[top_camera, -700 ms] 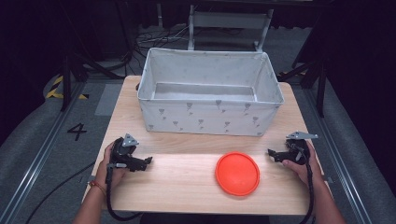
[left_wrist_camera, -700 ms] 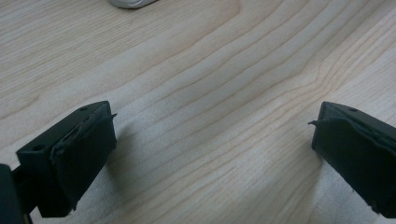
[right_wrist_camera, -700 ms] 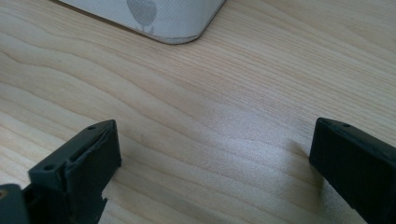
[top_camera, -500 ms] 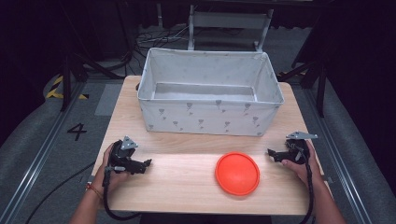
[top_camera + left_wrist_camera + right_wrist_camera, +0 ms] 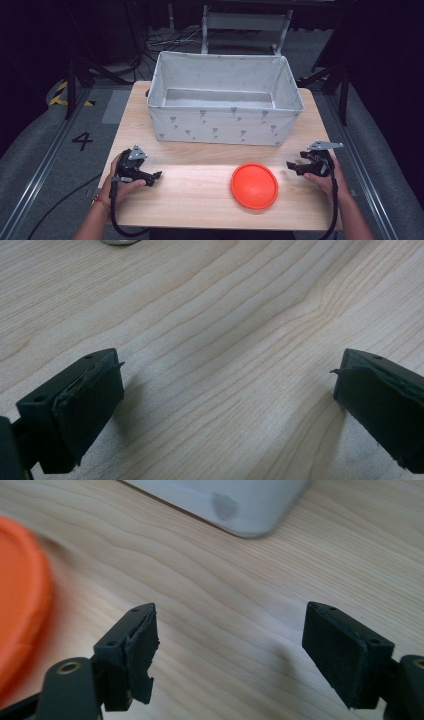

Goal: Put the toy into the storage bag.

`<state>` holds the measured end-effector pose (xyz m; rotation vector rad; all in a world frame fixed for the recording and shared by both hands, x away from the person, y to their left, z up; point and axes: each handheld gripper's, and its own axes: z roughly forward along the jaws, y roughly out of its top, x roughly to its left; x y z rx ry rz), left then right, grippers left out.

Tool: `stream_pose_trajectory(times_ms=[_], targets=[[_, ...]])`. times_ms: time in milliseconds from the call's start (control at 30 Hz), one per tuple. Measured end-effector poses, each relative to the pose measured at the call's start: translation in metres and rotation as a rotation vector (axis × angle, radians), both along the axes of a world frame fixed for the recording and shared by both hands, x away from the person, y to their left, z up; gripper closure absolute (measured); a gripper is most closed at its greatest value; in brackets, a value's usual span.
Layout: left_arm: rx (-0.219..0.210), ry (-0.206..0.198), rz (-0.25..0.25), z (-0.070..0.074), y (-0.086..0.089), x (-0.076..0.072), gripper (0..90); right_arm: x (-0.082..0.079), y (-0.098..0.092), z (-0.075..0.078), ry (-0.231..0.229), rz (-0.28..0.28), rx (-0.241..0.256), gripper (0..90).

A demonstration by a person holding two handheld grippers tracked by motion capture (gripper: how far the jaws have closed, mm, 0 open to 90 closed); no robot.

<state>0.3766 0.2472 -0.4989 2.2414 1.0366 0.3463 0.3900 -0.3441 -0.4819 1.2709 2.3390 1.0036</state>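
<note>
An orange round disc (image 5: 254, 186) lies flat on the wooden table (image 5: 200, 200), toward the front right. Behind it stands a white fabric bin (image 5: 225, 100) with small grey marks, its inside bare. My left gripper (image 5: 156, 176) rests low at the front left, jaws open over bare wood (image 5: 225, 375). My right gripper (image 5: 291, 165) sits just right of the disc, a short gap away, jaws open with nothing between them. In the right gripper view the disc's edge (image 5: 20, 605) shows at the left and the bin's corner (image 5: 225, 505) at the top.
The table ends close behind the person's hands at the front. Dark floor with cables (image 5: 165, 40), stand legs and a metal frame (image 5: 245, 22) lie beyond the bin. A floor marking "4" (image 5: 82, 141) is to the left.
</note>
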Motion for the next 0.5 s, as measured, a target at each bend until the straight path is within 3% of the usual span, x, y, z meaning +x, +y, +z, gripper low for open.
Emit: stream_pose_trajectory(times_ms=[233,500], targets=[[0.001,-0.008,-0.007,0.0,0.0,0.001,0.0,-0.015,0.028,0.016,-0.04,0.104,0.046,23.3],[0.002,-0.008,-0.008,0.0,0.0,0.001,0.0,-0.025,0.066,0.016,-0.018,0.225,0.065,21.7]])
